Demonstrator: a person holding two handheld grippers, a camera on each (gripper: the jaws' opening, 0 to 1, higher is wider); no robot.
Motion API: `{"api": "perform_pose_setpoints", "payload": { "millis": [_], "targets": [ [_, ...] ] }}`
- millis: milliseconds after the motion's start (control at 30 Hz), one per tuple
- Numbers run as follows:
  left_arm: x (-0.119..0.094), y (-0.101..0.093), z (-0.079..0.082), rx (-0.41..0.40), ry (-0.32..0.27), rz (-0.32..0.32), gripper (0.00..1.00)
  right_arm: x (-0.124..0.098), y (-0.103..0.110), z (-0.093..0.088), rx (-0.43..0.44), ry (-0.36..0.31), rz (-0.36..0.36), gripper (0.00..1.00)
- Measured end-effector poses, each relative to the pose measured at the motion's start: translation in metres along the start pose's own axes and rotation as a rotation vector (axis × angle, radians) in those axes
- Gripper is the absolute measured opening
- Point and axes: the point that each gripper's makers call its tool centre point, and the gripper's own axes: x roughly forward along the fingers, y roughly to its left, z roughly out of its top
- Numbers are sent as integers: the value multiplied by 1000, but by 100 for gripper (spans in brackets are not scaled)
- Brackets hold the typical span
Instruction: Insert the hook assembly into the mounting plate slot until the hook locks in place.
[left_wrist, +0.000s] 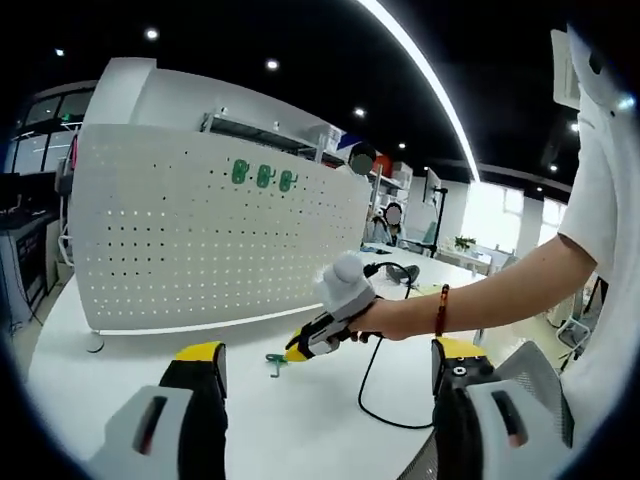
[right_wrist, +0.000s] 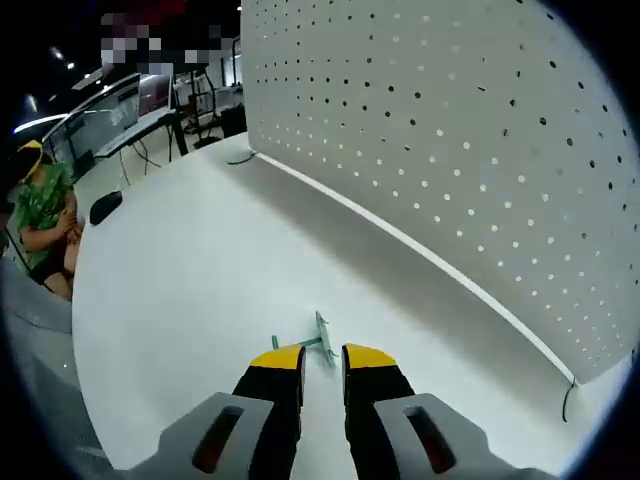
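Note:
A small green hook assembly (right_wrist: 319, 343) lies flat on the white table (right_wrist: 180, 300), just ahead of my right gripper's yellow tips. My right gripper (right_wrist: 322, 357) has its jaws a narrow gap apart, with bare table showing between them. In the left gripper view that same right gripper (left_wrist: 293, 352) comes in from the right in a person's hand, its tips down by the hook assembly (left_wrist: 275, 362). The white perforated mounting plate (left_wrist: 220, 230) stands upright on the table and carries three green hooks (left_wrist: 262, 177) near its top. My left gripper (left_wrist: 325, 365) stands wide open with nothing in it.
A black cable (left_wrist: 372, 395) loops across the table right of the hook. The person's arm (left_wrist: 490, 295) reaches in from the right. A seated person in green (right_wrist: 40, 215) and a dark object (right_wrist: 103, 207) are at the table's far edge. The plate (right_wrist: 450, 150) fills the right.

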Motion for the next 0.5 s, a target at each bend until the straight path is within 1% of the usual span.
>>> {"api": "perform_pose_setpoints", "payload": {
  "millis": [133, 233, 433, 500],
  "targets": [
    [-1, 2, -2, -11, 1, 7, 86, 4, -1, -1, 11, 4, 10, 14],
    [-2, 6, -3, -20, -1, 15, 86, 9, -1, -3, -16, 24, 13, 13],
    [-4, 10, -5, -25, 8, 23, 85, 13, -2, -3, -22, 34, 18, 12],
    [-5, 12, -6, -28, 9, 26, 85, 16, -2, -6, -22, 51, 25, 12]
  ]
}}
